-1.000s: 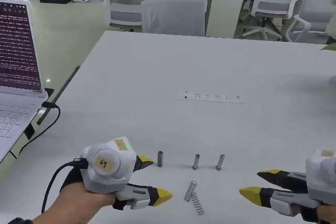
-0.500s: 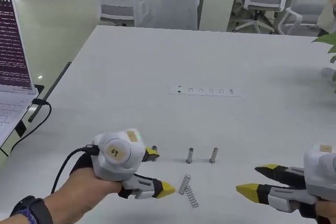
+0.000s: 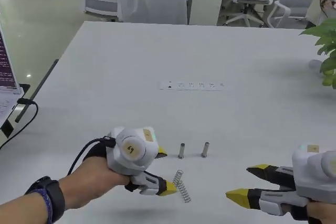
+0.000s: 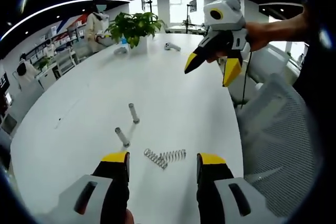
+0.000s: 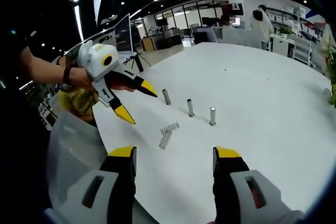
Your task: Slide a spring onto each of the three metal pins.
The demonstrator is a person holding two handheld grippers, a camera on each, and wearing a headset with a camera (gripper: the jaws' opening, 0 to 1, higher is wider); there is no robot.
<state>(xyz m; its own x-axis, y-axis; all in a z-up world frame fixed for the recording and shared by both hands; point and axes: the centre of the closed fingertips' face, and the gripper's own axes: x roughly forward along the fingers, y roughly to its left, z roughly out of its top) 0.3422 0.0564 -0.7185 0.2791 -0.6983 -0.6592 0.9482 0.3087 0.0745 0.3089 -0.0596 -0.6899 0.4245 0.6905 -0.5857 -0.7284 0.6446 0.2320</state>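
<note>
Two bare metal pins (image 3: 181, 150) (image 3: 205, 149) stand upright on the white table. In the right gripper view a third pin (image 5: 166, 96) carries a spring, left of the bare pins (image 5: 190, 107) (image 5: 212, 115). Two loose springs (image 3: 181, 186) lie crossed just in front of the pins, also seen as springs (image 4: 165, 157) and springs (image 5: 167, 135). My left gripper (image 3: 165, 170) is open, its jaws just left of the springs with nothing between them. My right gripper (image 3: 247, 182) is open and empty, well to the right of the springs.
A white power strip (image 3: 191, 85) lies mid-table beyond the pins. A laptop (image 3: 4, 72) and a black cable (image 3: 21, 116) sit at the left edge. A green plant (image 3: 324, 45) stands at the right. Office chairs (image 3: 152, 3) line the far side.
My left gripper has moved right, closer to the loose springs, and now hides the spring-covered pin in the head view. The head camera has shifted. The right gripper has hardly moved.
</note>
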